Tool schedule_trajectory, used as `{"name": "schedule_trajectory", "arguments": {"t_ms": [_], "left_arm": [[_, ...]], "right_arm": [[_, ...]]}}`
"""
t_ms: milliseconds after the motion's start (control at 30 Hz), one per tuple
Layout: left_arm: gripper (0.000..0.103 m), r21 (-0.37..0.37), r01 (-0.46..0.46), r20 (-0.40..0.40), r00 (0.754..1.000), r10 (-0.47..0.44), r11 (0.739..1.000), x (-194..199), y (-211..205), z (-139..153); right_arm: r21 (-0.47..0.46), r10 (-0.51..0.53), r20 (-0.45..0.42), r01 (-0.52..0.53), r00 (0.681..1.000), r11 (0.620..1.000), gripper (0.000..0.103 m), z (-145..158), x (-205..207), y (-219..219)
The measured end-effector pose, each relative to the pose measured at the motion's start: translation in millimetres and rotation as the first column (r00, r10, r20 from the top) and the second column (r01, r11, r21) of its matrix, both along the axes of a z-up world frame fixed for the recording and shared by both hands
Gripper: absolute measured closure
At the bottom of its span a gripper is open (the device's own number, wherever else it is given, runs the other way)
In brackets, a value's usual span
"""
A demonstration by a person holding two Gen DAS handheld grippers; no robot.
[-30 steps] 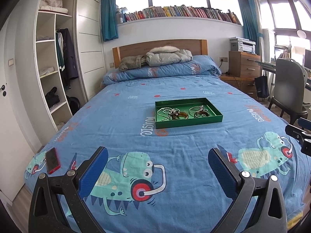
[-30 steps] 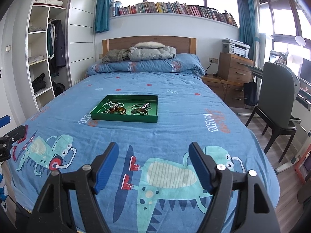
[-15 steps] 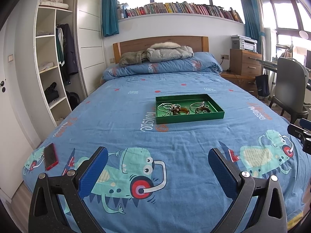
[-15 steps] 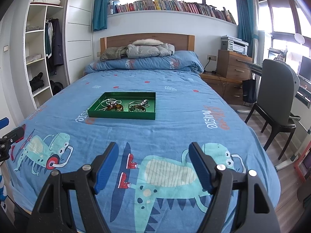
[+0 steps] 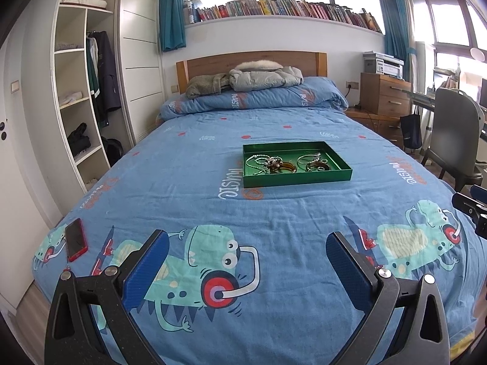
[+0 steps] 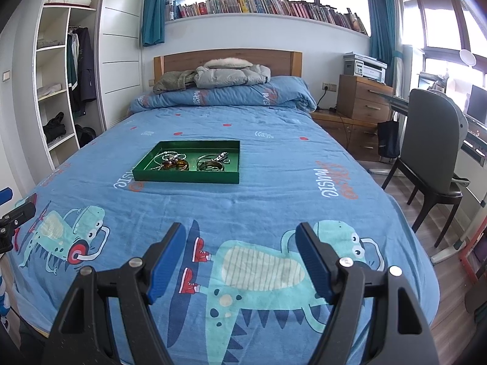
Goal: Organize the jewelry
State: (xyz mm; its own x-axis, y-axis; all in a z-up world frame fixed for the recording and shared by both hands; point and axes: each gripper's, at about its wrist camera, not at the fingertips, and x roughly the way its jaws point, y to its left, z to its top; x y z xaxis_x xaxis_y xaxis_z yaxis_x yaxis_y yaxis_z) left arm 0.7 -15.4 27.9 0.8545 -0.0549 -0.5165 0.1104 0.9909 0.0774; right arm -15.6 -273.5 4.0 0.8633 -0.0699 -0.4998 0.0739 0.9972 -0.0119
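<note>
Lying well ahead of both grippers, the green tray (image 5: 296, 179) runs crosswise. From the left gripper (image 5: 246, 251) it sits ahead-right, from the right gripper (image 6: 240, 248) ahead-left, neither clearly nearer. Both sets of fingers are spread and empty.

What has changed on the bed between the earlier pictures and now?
Nothing was gripped or released. Both views tilted slightly, so the tray sits a little lower in frame. The left gripper and right gripper remain open and empty; the jewelry and phone lie unmoved.
</note>
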Motion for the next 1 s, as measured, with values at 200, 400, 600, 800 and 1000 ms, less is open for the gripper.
{"name": "schedule_trajectory", "arguments": {"t_ms": [200, 400, 600, 800, 1000], "left_arm": [[0.002, -0.004, -0.006, -0.012, 1.000, 0.006, 1.000, 3, 3, -4], [0.002, -0.002, -0.007, -0.025, 1.000, 0.006, 1.000, 7, 4, -8], [0.002, 0.001, -0.005, -0.038, 0.999, 0.005, 1.000, 11, 3, -12], [0.002, -0.003, -0.009, -0.057, 0.998, 0.008, 1.000, 16, 4, -17], [0.002, -0.005, -0.010, -0.066, 0.998, 0.009, 1.000, 22, 4, -20]], "right_arm": [[0.002, -0.003, -0.006, 0.003, 1.000, 1.000, 0.030, -3, 1, -2], [0.002, -0.006, -0.014, 0.006, 1.000, 1.000, 0.030, -7, 5, -3], [0.005, -0.009, -0.025, 0.009, 1.000, 1.000, 0.030, -11, 8, -4], [0.010, -0.013, -0.035, 0.013, 0.999, 1.000, 0.030, -16, 13, -6], [0.016, -0.016, -0.040, 0.017, 0.999, 1.000, 0.030, -19, 18, -10]]}}
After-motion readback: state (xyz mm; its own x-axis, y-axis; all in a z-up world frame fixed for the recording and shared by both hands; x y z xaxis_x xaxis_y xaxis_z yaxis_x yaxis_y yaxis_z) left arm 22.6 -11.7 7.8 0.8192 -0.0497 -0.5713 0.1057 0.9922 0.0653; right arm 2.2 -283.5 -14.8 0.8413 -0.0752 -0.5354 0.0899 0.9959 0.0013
